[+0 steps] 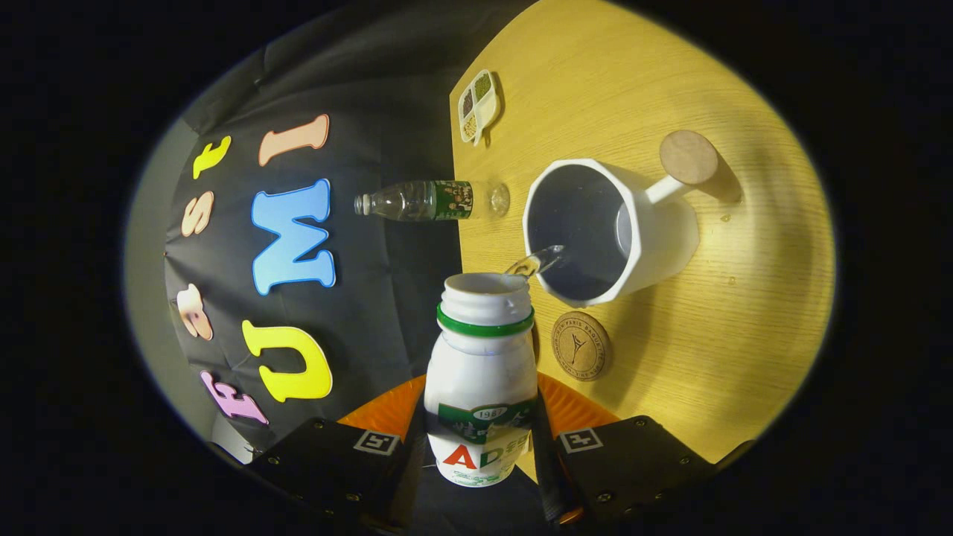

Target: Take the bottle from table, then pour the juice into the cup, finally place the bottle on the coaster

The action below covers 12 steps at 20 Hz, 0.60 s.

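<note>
My gripper (480, 435) is shut on a white bottle (482, 372) with a green neck ring and no cap, held between both fingers and tipped over. A thin clear stream (537, 262) runs from the bottle's mouth over the rim into the white cup (607, 231), which has a round wooden knob on its handle (689, 158). The cup stands on the wooden table (744, 298) just beyond the bottle. A round cork coaster (581, 346) lies on the table next to the cup, close to the bottle's neck.
A clear plastic water bottle (432, 201) with a green label stands at the table's edge beyond the cup. A small divided white dish (478, 106) with grains sits farther back. A few drops lie on the wood near the cup.
</note>
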{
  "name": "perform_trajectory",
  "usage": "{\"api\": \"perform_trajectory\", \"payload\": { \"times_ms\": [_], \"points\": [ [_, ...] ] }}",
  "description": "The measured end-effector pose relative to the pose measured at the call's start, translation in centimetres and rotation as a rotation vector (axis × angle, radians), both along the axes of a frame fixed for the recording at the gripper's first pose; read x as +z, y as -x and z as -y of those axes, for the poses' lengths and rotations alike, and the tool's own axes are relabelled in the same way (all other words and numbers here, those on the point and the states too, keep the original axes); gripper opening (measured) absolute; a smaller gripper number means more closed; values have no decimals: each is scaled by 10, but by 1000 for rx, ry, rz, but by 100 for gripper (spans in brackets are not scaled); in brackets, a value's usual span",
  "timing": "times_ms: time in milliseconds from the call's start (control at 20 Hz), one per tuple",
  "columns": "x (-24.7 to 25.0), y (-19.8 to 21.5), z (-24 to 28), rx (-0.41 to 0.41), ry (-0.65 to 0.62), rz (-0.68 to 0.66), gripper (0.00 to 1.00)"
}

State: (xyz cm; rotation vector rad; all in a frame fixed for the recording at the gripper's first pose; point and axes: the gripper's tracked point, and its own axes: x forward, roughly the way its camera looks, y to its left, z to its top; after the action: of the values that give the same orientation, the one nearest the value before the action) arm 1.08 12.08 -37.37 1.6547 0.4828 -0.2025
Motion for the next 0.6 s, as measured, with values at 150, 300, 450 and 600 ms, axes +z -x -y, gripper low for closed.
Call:
{"api": "perform_trajectory", "payload": {
  "times_ms": [150,300,450,600],
  "points": [
    [0,-1,0,-1,-4,1,63],
    [1,-1,2,-11,-16,4,64],
    [0,1,2,-14,-20,2,64],
    [2,0,1,-16,-30,0,64]
  ]
}}
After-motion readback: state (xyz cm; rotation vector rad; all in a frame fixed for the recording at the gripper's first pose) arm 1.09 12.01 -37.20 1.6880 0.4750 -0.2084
